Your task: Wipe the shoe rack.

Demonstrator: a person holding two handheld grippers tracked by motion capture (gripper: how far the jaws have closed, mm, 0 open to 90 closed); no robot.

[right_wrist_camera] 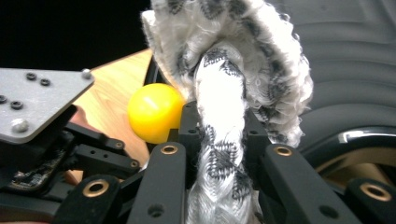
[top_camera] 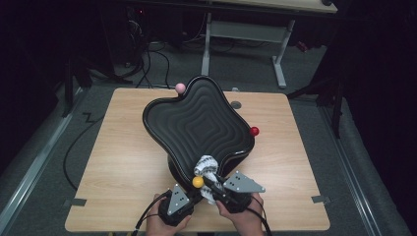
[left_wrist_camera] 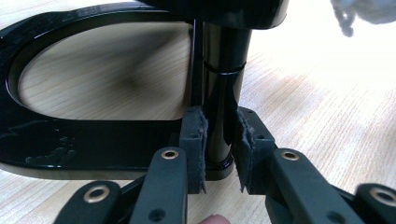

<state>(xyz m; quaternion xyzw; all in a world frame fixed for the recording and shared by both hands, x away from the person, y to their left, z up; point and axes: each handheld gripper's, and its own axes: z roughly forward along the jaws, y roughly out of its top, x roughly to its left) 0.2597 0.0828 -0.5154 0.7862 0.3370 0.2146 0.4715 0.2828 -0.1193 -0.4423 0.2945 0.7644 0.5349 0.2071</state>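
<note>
Cloth (top_camera: 206,167): I see it bunched on the black tray's (top_camera: 196,123) near rim, lower centre of the high view, beside a yellow ball (top_camera: 197,182).
Right gripper (right_wrist_camera: 219,135): my jaws are clenched on the cloth.
Left gripper (left_wrist_camera: 219,149): my jaws clasp the tray's black post (left_wrist_camera: 222,84) above the bench (top_camera: 123,162).

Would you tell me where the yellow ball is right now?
In the high view, the yellow ball sits at the black tray's near edge, beside the cloth, between both grippers.
</note>
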